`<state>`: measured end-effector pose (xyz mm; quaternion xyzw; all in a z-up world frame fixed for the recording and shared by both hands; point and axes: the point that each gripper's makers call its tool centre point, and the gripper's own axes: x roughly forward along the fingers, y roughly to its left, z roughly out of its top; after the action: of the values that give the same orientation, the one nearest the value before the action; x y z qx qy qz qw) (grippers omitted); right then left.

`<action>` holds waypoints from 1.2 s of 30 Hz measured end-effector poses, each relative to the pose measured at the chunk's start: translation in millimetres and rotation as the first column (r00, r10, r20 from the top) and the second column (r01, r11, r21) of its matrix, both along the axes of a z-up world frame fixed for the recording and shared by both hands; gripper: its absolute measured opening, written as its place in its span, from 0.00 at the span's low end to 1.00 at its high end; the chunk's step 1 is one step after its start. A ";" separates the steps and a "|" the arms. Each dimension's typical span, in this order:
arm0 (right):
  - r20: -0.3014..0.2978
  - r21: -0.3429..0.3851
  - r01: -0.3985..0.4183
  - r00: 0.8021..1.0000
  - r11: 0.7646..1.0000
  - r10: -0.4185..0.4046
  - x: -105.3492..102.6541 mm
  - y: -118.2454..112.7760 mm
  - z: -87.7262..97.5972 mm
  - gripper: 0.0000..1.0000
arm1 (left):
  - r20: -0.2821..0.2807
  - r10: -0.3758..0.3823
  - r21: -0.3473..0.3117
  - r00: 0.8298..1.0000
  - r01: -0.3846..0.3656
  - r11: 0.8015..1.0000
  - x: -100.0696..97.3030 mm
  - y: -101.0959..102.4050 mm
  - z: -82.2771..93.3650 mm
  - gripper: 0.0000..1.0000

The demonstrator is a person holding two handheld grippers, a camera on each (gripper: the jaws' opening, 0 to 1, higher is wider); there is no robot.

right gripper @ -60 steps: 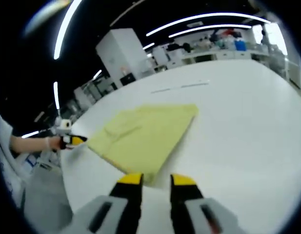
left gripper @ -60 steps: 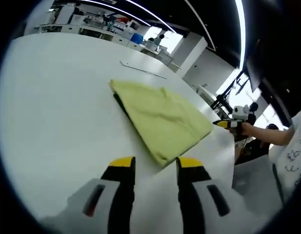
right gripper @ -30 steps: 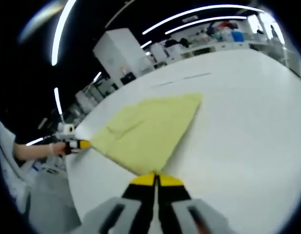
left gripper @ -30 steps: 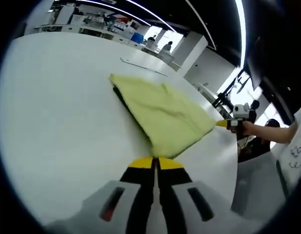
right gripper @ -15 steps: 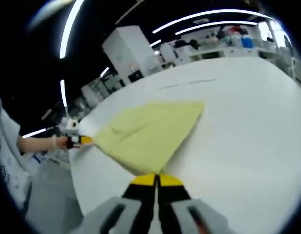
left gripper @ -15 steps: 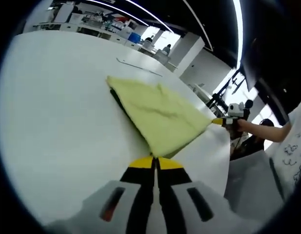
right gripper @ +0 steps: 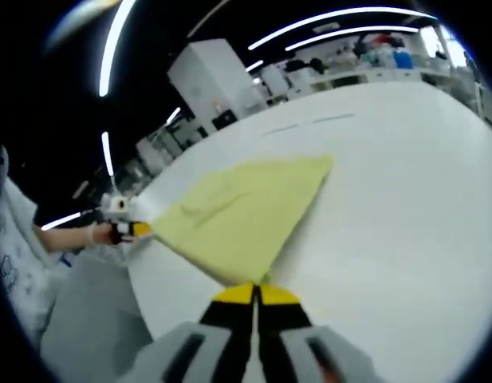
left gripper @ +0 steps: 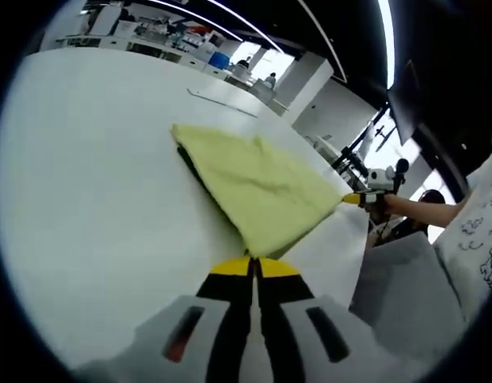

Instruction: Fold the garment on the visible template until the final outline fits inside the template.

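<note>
A: Left gripper view first. What's the left gripper [left gripper: 254, 268] doing?

B: Jaws pressed together, yellow tips pinching the near corner of the yellow garment [left gripper: 257, 185]. Garment lies folded flat on the white table [left gripper: 86, 175], spreading away from the tips toward the far side.

A: And the other tool there?

B: Right gripper [left gripper: 351, 199] comes in from the right, held by a hand [left gripper: 379, 204], its yellow tip at the garment's right corner. Too small to read its jaws from that side.

A: Right gripper view?

B: Right gripper [right gripper: 256, 294] jaws clenched on the garment [right gripper: 246, 211] corner nearest it. Left gripper [right gripper: 135, 230] shows at the left, yellow tip touching the opposite corner.

A: Template?

B: Dark edge [left gripper: 191, 166] peeks out along the garment's left side in the left gripper view; can't tell more. Thin line [left gripper: 222, 102] on the table beyond the garment.
</note>
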<state>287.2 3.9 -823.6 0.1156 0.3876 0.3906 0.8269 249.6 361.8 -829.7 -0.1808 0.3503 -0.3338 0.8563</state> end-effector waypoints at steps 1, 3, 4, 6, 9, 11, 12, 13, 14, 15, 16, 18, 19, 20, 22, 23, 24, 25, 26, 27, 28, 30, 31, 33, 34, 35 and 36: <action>-0.009 -0.003 0.003 1.000 1.000 -0.003 -2.0 0.4 -1.5 0.00 | 0.004 0.003 0.002 1.000 -0.003 1.000 -0.5 0.3 -0.2 0.00; -0.011 -0.012 0.007 1.000 1.000 -0.007 -6.2 2.1 -4.5 0.00 | 0.017 0.010 0.012 1.000 -0.011 1.000 -0.7 2.2 -0.7 0.00; 0.012 -0.043 0.001 1.000 0.999 0.000 -6.2 0.6 -6.5 0.00 | 0.037 0.001 0.027 0.999 -0.002 1.000 -0.9 2.6 0.0 0.00; 0.028 -0.057 -0.001 1.000 0.998 0.002 -9.5 1.6 -8.7 0.00 | 0.085 -0.001 0.056 0.996 -0.004 0.998 1.5 5.4 3.9 0.00; 0.027 -0.075 0.005 1.000 0.997 -0.003 -8.4 1.3 -6.8 0.00 | 0.098 0.062 -0.002 0.993 -0.062 0.998 4.0 11.8 14.0 0.00; 0.037 -0.047 0.031 0.999 0.998 -0.030 -2.8 1.3 -1.3 0.00 | 0.100 0.084 -0.016 0.992 -0.083 0.996 3.7 15.9 19.6 0.00; 0.047 -0.044 0.033 0.998 0.998 -0.031 -2.1 0.9 0.9 0.00 | 0.106 0.092 -0.022 0.990 -0.090 0.996 4.4 16.8 22.7 0.00; 0.052 -0.043 0.032 0.998 0.999 -0.030 -2.4 1.1 1.9 0.00 | 0.115 0.099 -0.028 0.988 -0.096 0.995 5.6 17.5 25.9 0.00; 0.058 -0.047 0.030 0.998 0.998 -0.027 -3.8 0.0 3.0 0.00 | 0.127 0.110 -0.038 0.986 -0.106 0.994 7.7 18.2 30.4 0.00; 0.065 -0.051 0.033 0.997 0.998 -0.029 -4.2 -1.7 3.5 0.00 | 0.133 0.115 -0.044 0.984 -0.110 0.993 8.9 18.3 33.2 0.00; 0.073 -0.053 0.041 0.997 0.998 -0.037 -4.9 -5.1 5.0 0.00 | 0.141 0.112 -0.047 0.984 -0.107 0.993 9.6 17.1 37.2 0.00; 0.088 -0.039 0.078 0.993 0.996 -0.074 -4.0 -11.7 11.1 0.06 | 0.169 0.115 -0.052 0.979 -0.108 0.993 11.7 13.3 46.7 0.05; 0.099 -0.035 0.087 0.992 0.996 -0.083 -4.1 -13.7 15.0 0.13 | 0.173 0.115 -0.057 0.978 -0.107 0.993 12.1 10.7 50.4 0.13; 0.121 -0.033 0.097 0.988 0.995 -0.092 -4.1 -14.9 21.1 0.20 | 0.169 0.116 -0.058 0.979 -0.108 0.992 12.2 8.2 53.2 0.21; 0.170 -0.030 0.118 0.979 0.993 -0.111 -2.7 -17.2 34.2 0.39 | 0.198 0.092 -0.023 0.976 -0.090 0.996 10.3 -1.1 60.6 0.38; 0.204 -0.018 0.125 0.972 0.992 -0.119 -1.6 -16.7 42.9 0.48 | 0.230 0.074 0.010 0.970 -0.078 0.997 9.8 -7.1 65.1 0.44; 0.221 -0.014 0.130 0.967 0.991 -0.124 -2.8 -16.5 49.7 0.57 | 0.224 0.075 0.014 0.972 -0.080 0.997 8.6 -11.0 66.8 0.54; 0.263 -0.015 0.137 0.956 0.990 -0.128 -2.6 -16.0 59.0 0.72 | 0.214 0.083 0.008 0.973 -0.087 0.996 9.5 -16.5 68.8 0.71; 0.278 -0.018 0.136 0.952 0.991 -0.126 -5.2 -13.8 63.5 0.84 | 0.211 0.087 0.011 0.974 -0.092 0.996 9.5 -20.1 69.6 0.85; 0.291 -0.022 0.139 0.948 0.990 -0.126 -7.8 -12.1 67.7 0.95 | 0.216 0.096 0.029 0.972 -0.105 0.994 10.9 -23.0 69.4 0.99; 0.300 -0.033 0.141 0.946 0.990 -0.124 -9.9 -11.3 69.2 0.99 | 0.226 0.062 0.069 0.972 -0.079 0.994 6.7 -21.8 68.5 0.93; 0.307 -0.041 0.118 0.946 0.992 -0.100 -16.7 -8.3 71.4 1.00 | 0.240 0.093 0.064 0.966 -0.112 0.992 8.9 -22.8 70.6 0.97; 0.310 -0.046 0.121 0.945 0.992 -0.101 -19.0 -8.9 71.1 1.00 | 0.248 0.093 0.068 0.964 -0.113 0.991 7.6 -26.2 71.3 0.98; 0.312 -0.039 0.121 0.945 0.992 -0.103 -24.3 -8.0 69.8 1.00 | 0.258 0.094 0.064 0.962 -0.114 0.991 6.6 -26.8 73.1 0.99; 0.313 -0.039 0.123 0.944 0.992 -0.105 -27.3 -5.3 69.5 1.00 | 0.262 0.098 0.059 0.960 -0.117 0.991 7.2 -26.3 74.6 0.99; 0.313 -0.039 0.123 0.944 0.992 -0.105 -29.7 -4.3 69.0 1.00 | 0.267 0.111 0.048 0.957 -0.128 0.991 8.4 -25.7 77.1 0.99; 0.310 -0.043 0.122 0.945 0.992 -0.103 -29.3 -6.9 67.2 1.00 | 0.275 0.123 0.034 0.954 -0.138 0.990 9.8 -25.1 80.8 0.99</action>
<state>257.9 -2.9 -756.4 0.0498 0.2590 0.3439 0.9012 259.3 336.7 -748.9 -0.1334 0.2253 -0.2889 0.9209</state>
